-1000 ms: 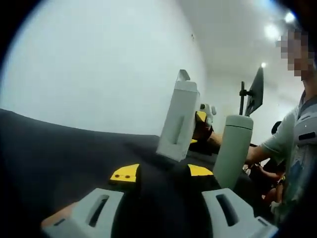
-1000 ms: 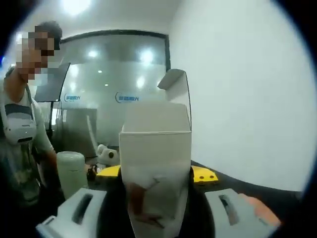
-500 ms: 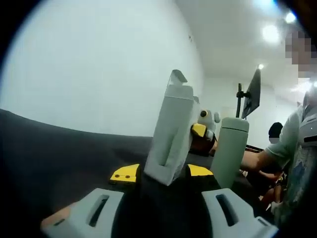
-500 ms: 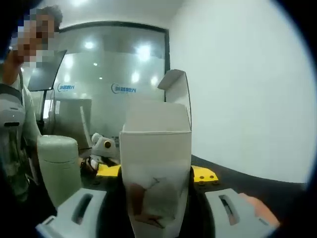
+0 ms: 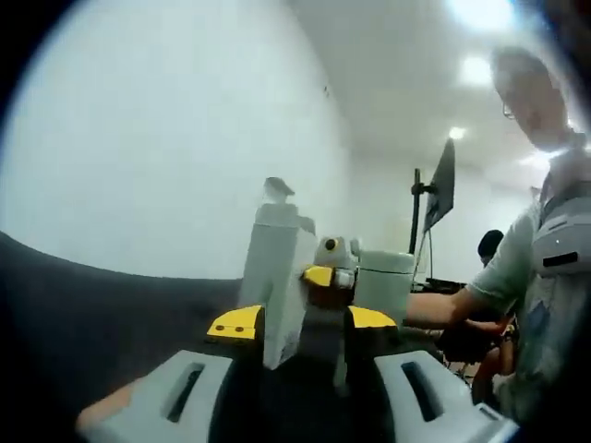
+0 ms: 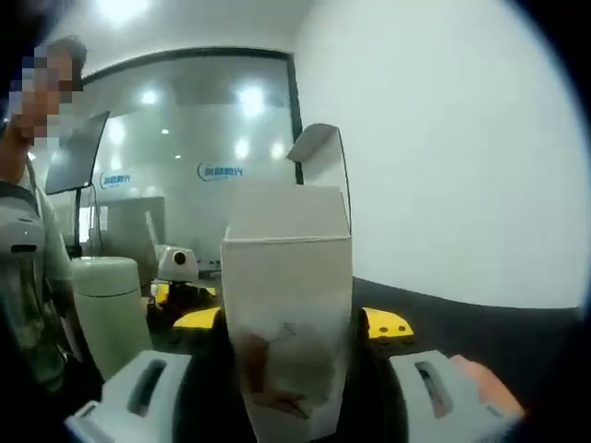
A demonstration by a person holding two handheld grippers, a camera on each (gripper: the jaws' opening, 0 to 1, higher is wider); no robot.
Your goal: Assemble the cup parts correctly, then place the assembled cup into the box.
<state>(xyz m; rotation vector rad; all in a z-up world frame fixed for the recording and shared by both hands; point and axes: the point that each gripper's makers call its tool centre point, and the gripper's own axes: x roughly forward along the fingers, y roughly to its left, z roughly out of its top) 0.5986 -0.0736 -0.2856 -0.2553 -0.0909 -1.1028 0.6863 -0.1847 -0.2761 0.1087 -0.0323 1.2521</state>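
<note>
1. First, the left gripper view: one left gripper (image 5: 305, 346) rises from the bottom edge, its two grey jaws set wide apart with nothing clamped between them.
2. One white box (image 5: 277, 268) stands upright on the dark table (image 5: 83, 314), its top flap raised. It sits just beyond the jaw tips, toward the left jaw's yellow tip.
3. One pale green cup (image 5: 381, 286) stands to the right of the box, partly hidden behind the yellow-and-white right gripper (image 5: 330, 268) that reaches in between them.
4. One person (image 5: 540, 277) stands at the right edge in a grey shirt, one arm stretched toward the cup.
5. One dark monitor (image 5: 441, 185) on a stand sits behind the cup, and a second person's head shows low beside it.
6. Next, the right gripper view: one right gripper (image 6: 288, 388) has its two jaws closed against the sides of the single white box (image 6: 288, 323), which stands upright between them, open at the top with one flap lifted.
7. One pale green cup (image 6: 109, 309) stands on the table at the left, well apart from the box.
8. One yellow-and-white left gripper (image 6: 177, 277) shows between cup and box, farther back; whether its jaws are open I cannot tell from here.
9. One person (image 6: 23, 258) stands at the far left.
10. One glass wall (image 6: 203, 175) with two blue logos spans the background.
</note>
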